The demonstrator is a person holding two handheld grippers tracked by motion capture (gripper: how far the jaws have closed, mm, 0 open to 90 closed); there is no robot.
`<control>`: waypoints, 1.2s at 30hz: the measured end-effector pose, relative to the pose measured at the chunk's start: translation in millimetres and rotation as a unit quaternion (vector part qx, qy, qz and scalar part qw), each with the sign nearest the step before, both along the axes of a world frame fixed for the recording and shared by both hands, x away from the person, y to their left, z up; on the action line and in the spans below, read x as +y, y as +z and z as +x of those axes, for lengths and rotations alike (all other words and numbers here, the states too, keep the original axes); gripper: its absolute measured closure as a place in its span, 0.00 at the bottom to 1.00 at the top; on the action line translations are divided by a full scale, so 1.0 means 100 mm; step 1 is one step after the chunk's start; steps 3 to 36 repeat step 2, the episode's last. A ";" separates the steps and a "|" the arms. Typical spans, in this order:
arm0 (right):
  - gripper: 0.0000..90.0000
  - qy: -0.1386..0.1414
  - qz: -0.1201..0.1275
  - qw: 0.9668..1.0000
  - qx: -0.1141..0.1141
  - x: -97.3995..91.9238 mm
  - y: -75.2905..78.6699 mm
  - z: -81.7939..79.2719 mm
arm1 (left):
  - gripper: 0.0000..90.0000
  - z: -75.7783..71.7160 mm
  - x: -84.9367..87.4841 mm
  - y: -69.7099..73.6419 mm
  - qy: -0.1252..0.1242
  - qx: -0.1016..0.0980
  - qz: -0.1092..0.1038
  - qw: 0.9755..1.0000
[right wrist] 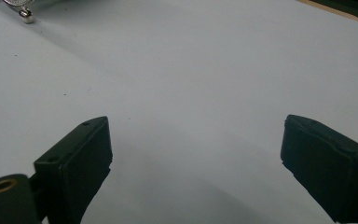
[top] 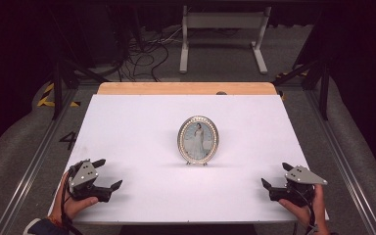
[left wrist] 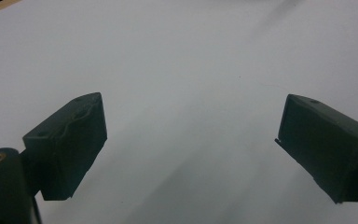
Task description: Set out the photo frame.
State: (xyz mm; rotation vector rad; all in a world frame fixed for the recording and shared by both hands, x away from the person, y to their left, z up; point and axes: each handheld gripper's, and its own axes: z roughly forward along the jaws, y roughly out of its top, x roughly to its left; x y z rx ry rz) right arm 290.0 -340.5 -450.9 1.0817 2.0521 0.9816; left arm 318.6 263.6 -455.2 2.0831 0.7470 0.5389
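An oval silver picture frame [top: 198, 139] stands upright at the middle of the white table [top: 142, 127], with a figure in a white dress in its photo. One small foot of the picture frame [right wrist: 25, 16] shows at the top left of the right gripper view. My left gripper [top: 108, 173] rests at the near left of the table, open, with nothing between its jaws. At the near right, my right gripper [top: 276, 175] is open and holds nothing too. Both sit well apart from the frame. In each gripper view the left gripper [left wrist: 191, 140] and right gripper [right wrist: 196, 158] look over bare white surface.
A wooden strip [top: 186, 88] runs along the table's far edge. Beyond it stand a white metal stand [top: 223, 34] and loose cables [top: 142, 54] on the floor. Metal rails [top: 342, 161] flank the table on both sides.
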 end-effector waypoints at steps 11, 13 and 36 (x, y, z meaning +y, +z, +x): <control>0.10 0.000 0.000 1.000 0.001 0.00 0.00 0.00 | 0.09 0.00 0.00 0.00 0.000 0.002 0.001 1.000; 0.10 0.000 0.000 1.000 0.001 0.00 0.00 0.00 | 0.09 0.00 0.00 0.00 0.000 0.002 0.001 1.000; 0.10 0.000 0.000 1.000 0.001 0.00 0.00 0.00 | 0.09 0.00 0.00 0.00 0.000 0.002 0.001 1.000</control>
